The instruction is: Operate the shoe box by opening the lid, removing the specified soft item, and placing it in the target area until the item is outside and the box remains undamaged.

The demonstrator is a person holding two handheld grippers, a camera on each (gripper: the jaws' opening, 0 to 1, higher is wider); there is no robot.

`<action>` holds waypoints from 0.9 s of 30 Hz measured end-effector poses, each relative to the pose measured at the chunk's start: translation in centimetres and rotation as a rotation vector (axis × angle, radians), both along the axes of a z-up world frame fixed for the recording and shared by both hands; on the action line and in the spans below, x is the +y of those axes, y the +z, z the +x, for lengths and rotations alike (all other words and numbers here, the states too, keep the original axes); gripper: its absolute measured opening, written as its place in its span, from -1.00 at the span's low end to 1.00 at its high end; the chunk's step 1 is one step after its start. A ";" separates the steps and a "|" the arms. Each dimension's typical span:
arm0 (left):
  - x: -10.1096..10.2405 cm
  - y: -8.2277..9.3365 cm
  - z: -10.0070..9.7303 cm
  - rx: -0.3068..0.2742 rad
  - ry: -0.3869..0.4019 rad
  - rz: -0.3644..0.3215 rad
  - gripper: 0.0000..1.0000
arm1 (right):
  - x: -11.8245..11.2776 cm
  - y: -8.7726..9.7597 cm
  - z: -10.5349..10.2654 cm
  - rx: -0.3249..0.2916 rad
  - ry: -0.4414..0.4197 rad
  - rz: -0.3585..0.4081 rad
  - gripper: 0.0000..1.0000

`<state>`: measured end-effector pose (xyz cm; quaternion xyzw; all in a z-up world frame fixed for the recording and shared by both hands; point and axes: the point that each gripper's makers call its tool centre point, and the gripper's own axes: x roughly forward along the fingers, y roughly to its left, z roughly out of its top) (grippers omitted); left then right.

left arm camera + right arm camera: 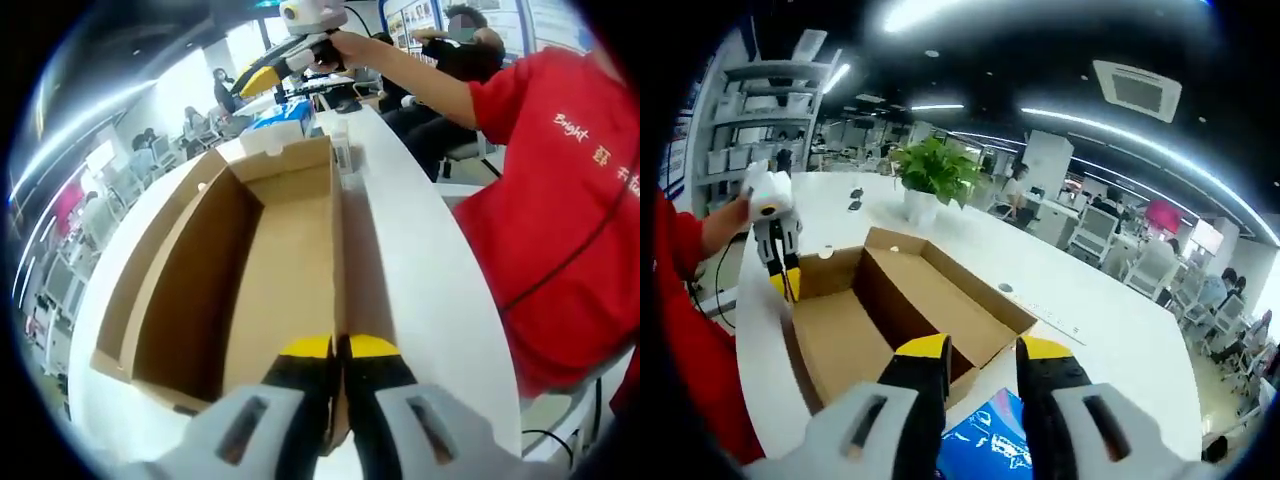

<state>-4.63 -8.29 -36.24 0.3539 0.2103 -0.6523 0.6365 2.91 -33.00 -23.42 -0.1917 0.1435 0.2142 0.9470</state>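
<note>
The shoe box (250, 270) lies open on the white worktop (420, 260), its brown inside bare as far as can be seen. The left hand-held gripper (338, 348) is clamped shut on the box's near side wall, jaws pinched over the cardboard edge; this looks like a steadying hold, so the box does not slide or tear while the other side works. In the right gripper view the same gripper (783, 268) stands at the box's far-left corner.

The right hand-held gripper (983, 350) hangs above the near end of the box, jaws parted with nothing between them. In the left gripper view it is raised beyond the far end of the box (290, 58). Just beside the box, under those jaws, lies a blue item (985, 440); whether it is the soft item meant I cannot tell.

A potted plant (933, 178) stands beyond the box. The person's red shirt (560, 200) carries white lettering that begins "Bright"; the rest is unreadable.
</note>
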 end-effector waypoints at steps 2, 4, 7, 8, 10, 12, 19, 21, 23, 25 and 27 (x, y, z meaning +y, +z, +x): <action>0.0 0.0 0.0 -0.001 0.000 -0.001 -0.94 | 0.3 0.4 0.2 0.002 -0.021 0.060 -0.49; 0.1 -0.1 0.1 -0.001 0.001 0.000 -0.94 | 0.2 1.0 0.8 -0.001 -0.061 0.146 -0.49; 0.1 -0.2 0.2 0.001 0.003 0.001 -0.94 | -0.5 0.4 1.9 0.030 -0.147 0.243 -0.50; 0.1 -0.2 0.2 0.001 0.003 0.001 -0.94 | -0.5 0.1 2.1 0.038 -0.150 0.244 -0.48; 0.0 -0.1 0.1 0.001 0.004 0.000 -0.94 | -1.5 -1.5 2.9 0.070 -0.189 0.224 -0.46; 0.1 -0.1 0.2 0.001 0.004 0.000 -0.94 | -1.6 -1.4 3.6 0.060 -0.185 0.220 -0.47; 0.0 -0.1 0.0 0.004 0.004 0.001 -0.95 | -0.6 -1.7 5.5 0.107 -0.172 0.138 -0.44; 0.0 -0.1 0.0 0.004 0.004 0.000 -0.95 | -0.8 -1.7 5.9 0.108 -0.175 0.098 -0.50; 0.1 -0.1 0.0 0.003 0.003 0.000 -0.95 | -0.7 -1.7 6.5 0.113 -0.192 0.072 -0.48; 0.1 -0.2 0.1 0.004 0.003 0.001 -0.95 | -0.4 -1.8 7.4 0.149 -0.223 0.154 -0.31; 0.1 -0.2 0.1 0.004 0.003 0.001 -0.95 | 0.2 -1.9 7.6 0.184 -0.219 0.196 -0.20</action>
